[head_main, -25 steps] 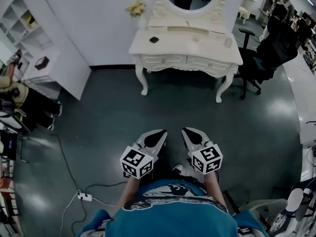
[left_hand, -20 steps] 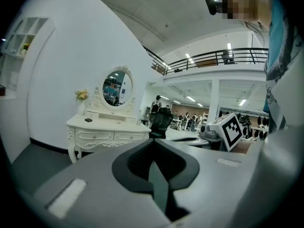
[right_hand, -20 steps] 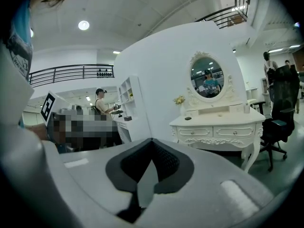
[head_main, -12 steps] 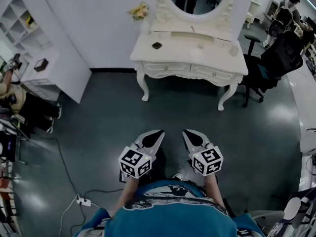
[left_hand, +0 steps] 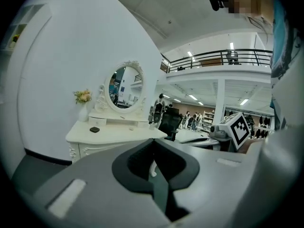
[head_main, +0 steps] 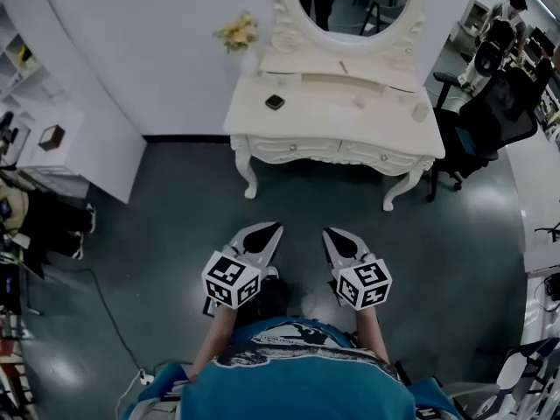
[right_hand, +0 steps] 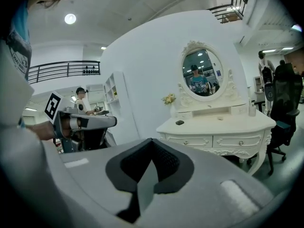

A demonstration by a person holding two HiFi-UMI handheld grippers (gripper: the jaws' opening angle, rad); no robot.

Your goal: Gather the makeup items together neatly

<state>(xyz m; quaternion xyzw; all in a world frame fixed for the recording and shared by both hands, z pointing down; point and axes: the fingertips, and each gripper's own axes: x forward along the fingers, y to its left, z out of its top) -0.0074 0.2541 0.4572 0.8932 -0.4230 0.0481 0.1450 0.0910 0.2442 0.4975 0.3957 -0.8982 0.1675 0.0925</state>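
Plainly, a small dark square item (head_main: 275, 101) sits on the white vanity (head_main: 350, 119).

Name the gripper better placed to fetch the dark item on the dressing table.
Left, probably: the dark item lies on the left half of the dressing table, ahead of the left gripper. The right gripper is farther across. Both shut, empty.

The person is holding both grippers out in front of the body, side by side and a little apart. In the head view the left gripper (head_main: 272, 227) is pointing toward one o'clock and the right gripper (head_main: 330, 232) toward eleven o'clock, so their tips are leaning toward each other. Each gripper's jaws are pressing together with nothing between them. The forearms (head_main: 214, 344) are reaching out from six o'clock.
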